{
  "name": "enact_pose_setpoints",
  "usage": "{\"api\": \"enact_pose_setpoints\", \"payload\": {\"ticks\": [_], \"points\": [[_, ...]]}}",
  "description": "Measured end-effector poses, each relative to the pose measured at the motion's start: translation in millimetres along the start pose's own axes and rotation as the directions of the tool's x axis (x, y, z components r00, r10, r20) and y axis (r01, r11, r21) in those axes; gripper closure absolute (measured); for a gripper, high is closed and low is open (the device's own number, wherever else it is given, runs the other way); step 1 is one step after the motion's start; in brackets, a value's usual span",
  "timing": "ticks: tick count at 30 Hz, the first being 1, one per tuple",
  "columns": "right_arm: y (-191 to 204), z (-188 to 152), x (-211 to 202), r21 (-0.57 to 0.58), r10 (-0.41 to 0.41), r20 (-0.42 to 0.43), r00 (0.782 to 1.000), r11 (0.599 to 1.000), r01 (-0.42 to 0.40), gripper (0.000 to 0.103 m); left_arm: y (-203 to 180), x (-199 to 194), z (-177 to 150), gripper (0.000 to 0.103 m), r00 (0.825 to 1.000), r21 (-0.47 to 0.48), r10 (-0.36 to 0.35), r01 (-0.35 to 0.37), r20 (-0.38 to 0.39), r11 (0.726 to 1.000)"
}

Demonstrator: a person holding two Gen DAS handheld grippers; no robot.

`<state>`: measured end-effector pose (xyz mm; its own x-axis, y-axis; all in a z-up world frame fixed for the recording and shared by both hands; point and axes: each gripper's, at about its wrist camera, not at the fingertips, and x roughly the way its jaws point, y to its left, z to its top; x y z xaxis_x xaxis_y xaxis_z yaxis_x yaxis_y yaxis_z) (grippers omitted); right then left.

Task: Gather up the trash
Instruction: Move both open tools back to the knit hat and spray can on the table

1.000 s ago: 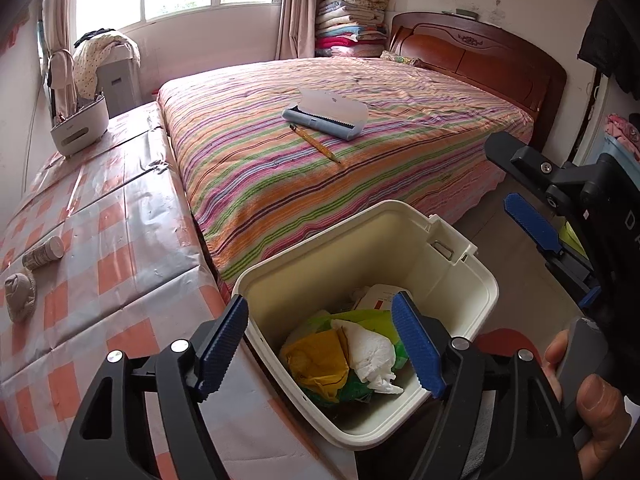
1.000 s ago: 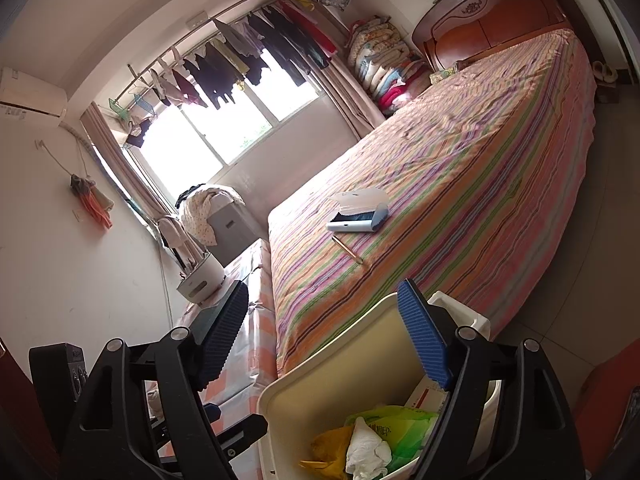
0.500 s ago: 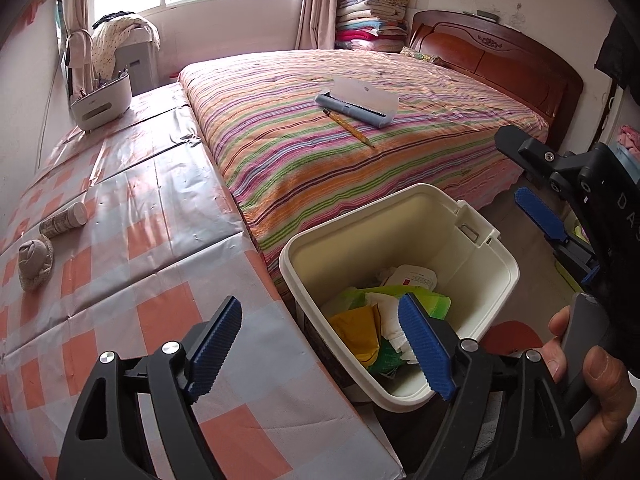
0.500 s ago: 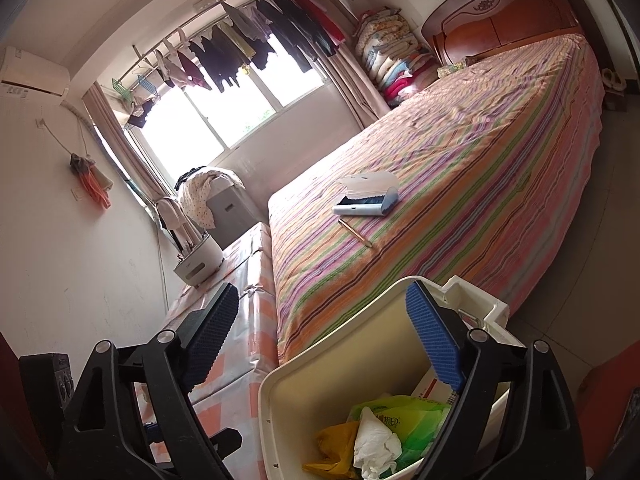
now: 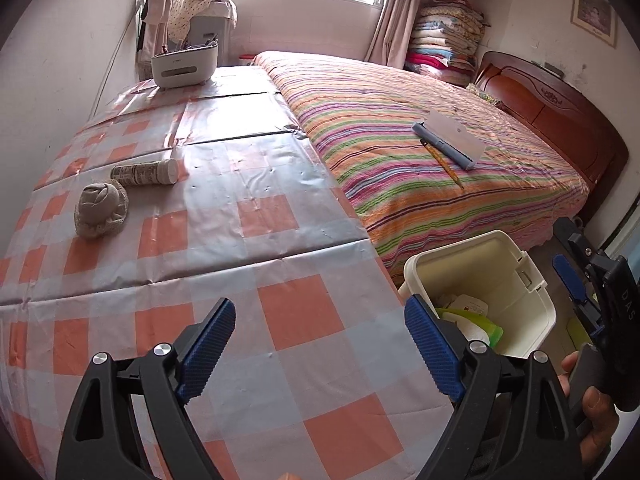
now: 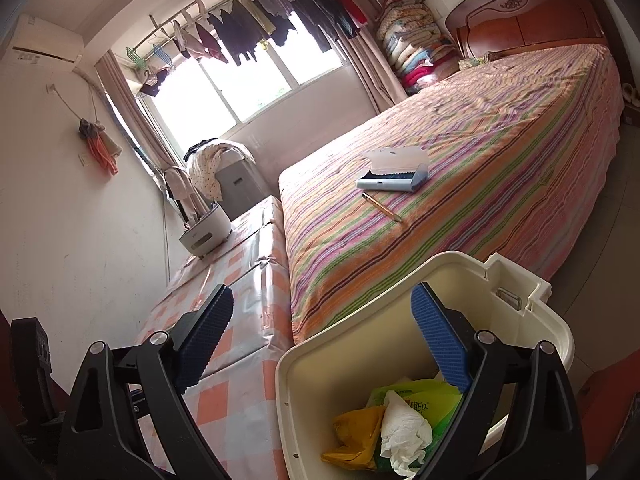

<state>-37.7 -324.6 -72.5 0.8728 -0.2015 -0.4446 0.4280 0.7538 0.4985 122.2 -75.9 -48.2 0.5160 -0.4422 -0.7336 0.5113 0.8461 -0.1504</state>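
The cream bin (image 5: 516, 256) stands on the floor between the checked table and the bed. In it lie a white tissue (image 6: 404, 432), a yellow wrapper (image 6: 356, 432) and a green packet (image 6: 420, 396). My left gripper (image 5: 318, 320) hangs over the checked table (image 5: 288, 216), jaws opening, nothing between them. Far left on that table lie a small bottle (image 5: 146, 173) and a crumpled beige wad (image 5: 100, 212). My right gripper (image 6: 320, 304) is above the bin's near rim (image 6: 440, 258), jaws opening and empty. It also shows at the right edge of the left wrist view, held by a hand (image 5: 596, 412).
On the striped bed (image 5: 400, 120) lie a pencil (image 5: 442, 162) and a blue case with a white card (image 5: 448, 146). A white caddy (image 5: 185, 65) stands at the table's far end. The wooden headboard (image 5: 560, 120) and stacked quilts (image 5: 444, 48) are at the back right.
The left wrist view has swung left, off the bin and over the checked table; the bin now sits at its right. Both grippers' jaws stand wider. The right view shifted slightly.
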Motion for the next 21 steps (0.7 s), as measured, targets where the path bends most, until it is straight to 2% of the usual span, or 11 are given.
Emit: {"api": "enact_pose_setpoints", "payload": {"ticks": [5, 9, 12, 15, 19, 21], "points": [[13.4, -7.7, 8.6, -0.026, 0.018, -0.029, 0.999, 0.999, -0.019, 0.014, 41.7, -0.6, 4.2, 0.017, 0.999, -0.084, 0.048, -0.047, 0.015, 0.995], [25.9, -13.9, 17.6, -0.042, 0.045, -0.064, 0.997, 0.998, -0.048, 0.014, 70.0, 0.3, 5.5, 0.017, 0.993, -0.111, 0.110, -0.107, 0.028, 0.988], [36.6, -19.6, 28.5, -0.059, 0.073, -0.117, 0.990, 0.995, -0.081, 0.013, 96.1, 0.1, 8.5, 0.017, 0.992, -0.163, 0.125, -0.119, 0.027, 0.979], [51.9, -24.3, 41.8, -0.084, 0.103, -0.173, 0.980, 0.989, -0.119, 0.013, 125.6, -2.7, 13.0, 0.017, 0.991, -0.235, 0.129, -0.117, 0.038, 0.965], [72.6, -25.3, 55.8, -0.117, 0.140, -0.224, 0.965, 0.979, -0.169, 0.013, 161.3, -8.0, 22.2, 0.017, 0.974, -0.317, 0.209, -0.173, 0.084, 0.933], [81.5, -23.4, 62.1, -0.135, 0.149, -0.238, 0.960, 0.974, -0.184, 0.013, 175.8, -6.8, 28.8, 0.017, 0.966, -0.341, 0.243, -0.202, 0.083, 0.918]]}}
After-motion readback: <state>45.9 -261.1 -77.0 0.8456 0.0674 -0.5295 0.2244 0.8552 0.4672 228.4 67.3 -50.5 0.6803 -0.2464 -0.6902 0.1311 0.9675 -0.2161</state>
